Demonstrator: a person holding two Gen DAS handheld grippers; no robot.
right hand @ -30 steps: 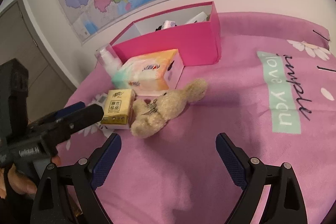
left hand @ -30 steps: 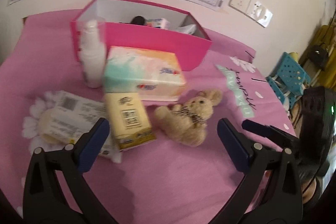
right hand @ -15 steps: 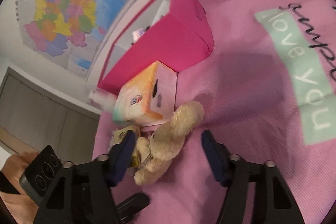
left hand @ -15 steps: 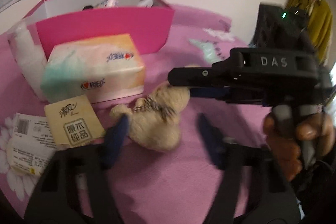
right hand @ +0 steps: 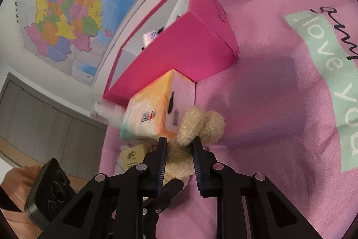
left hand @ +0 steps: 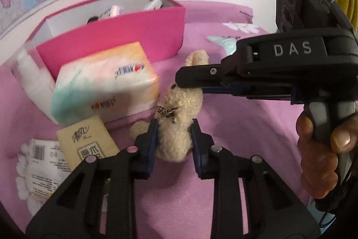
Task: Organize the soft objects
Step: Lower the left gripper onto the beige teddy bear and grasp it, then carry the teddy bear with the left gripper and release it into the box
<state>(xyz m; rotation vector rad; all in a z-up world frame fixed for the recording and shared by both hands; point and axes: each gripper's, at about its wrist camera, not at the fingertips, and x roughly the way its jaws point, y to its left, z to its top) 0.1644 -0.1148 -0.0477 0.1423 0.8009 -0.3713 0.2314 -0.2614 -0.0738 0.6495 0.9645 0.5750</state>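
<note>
A beige plush bunny (left hand: 176,133) with a checked bow lies on the pink cloth (left hand: 235,127), in front of the tissue packs. My left gripper (left hand: 174,133) has its blue pads pressed into the bunny's body from both sides, and its jaws are still closing. My right gripper (right hand: 179,147) comes in from the right and squeezes the bunny's head (right hand: 179,156) just below the ears (right hand: 201,124); its jaws are closing too. In the left wrist view the right gripper (left hand: 184,80) shows side-on, held by a hand (left hand: 320,160).
An open pink box (left hand: 125,37) with several small items stands behind. A large pastel tissue pack (left hand: 105,91), a small yellow tissue pack (left hand: 87,142), a white bottle (left hand: 33,73) and a white wrapped pack (left hand: 42,162) crowd the left. Bare pink cloth lies to the right.
Both grippers have moved in on the bunny, rolled, and narrowed from wide open until their pads press on it. The bunny has stayed on the cloth.
</note>
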